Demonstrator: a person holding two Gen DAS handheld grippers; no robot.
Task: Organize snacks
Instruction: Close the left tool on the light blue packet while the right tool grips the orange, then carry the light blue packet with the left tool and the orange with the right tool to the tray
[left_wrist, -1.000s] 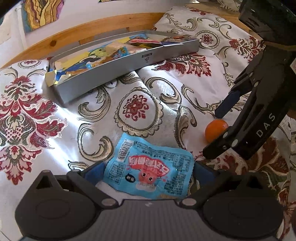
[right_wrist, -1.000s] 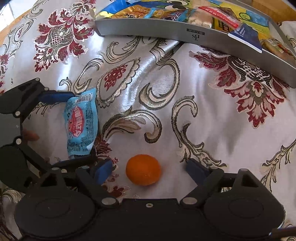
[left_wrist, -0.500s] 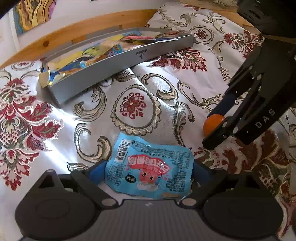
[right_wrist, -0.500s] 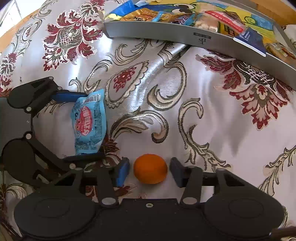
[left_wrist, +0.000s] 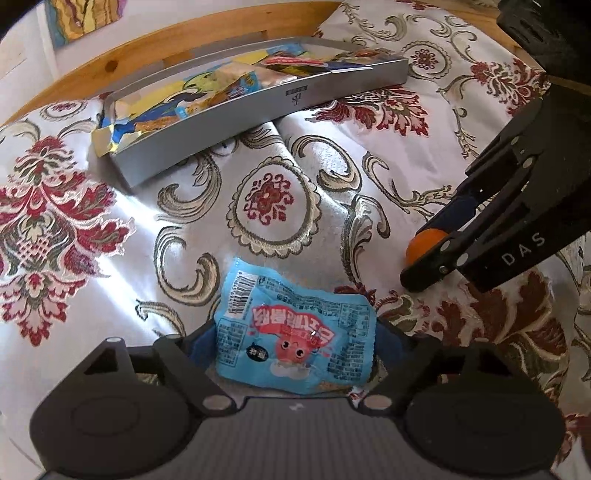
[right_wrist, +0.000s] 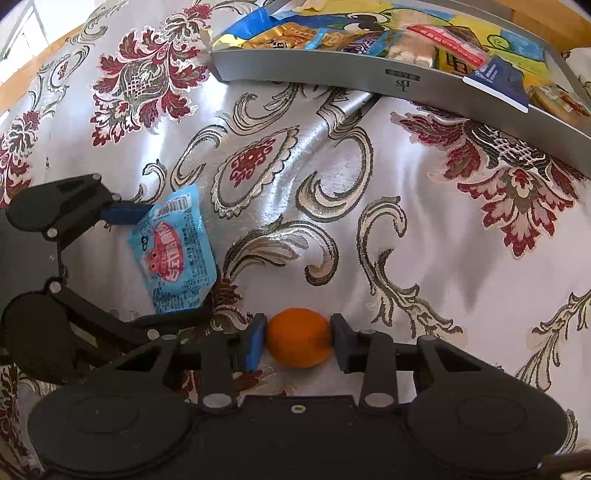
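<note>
right gripper (right_wrist: 298, 341) pinching orange (right_wrist: 298, 342), seemingly touching

blue packet (left_wrist: 295, 341): flat on patterned cloth, red cartoon print, crinkled
orange (right_wrist: 298, 343): small, round, just right of packet
tray (right_wrist: 406, 79): grey, shallow, filled with assorted snack packs

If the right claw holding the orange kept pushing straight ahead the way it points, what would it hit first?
Apart from the orange that the right gripper already clamps, only patterned cloth lies ahead, then probably the grey tray wall, though depth is unclear.
</note>
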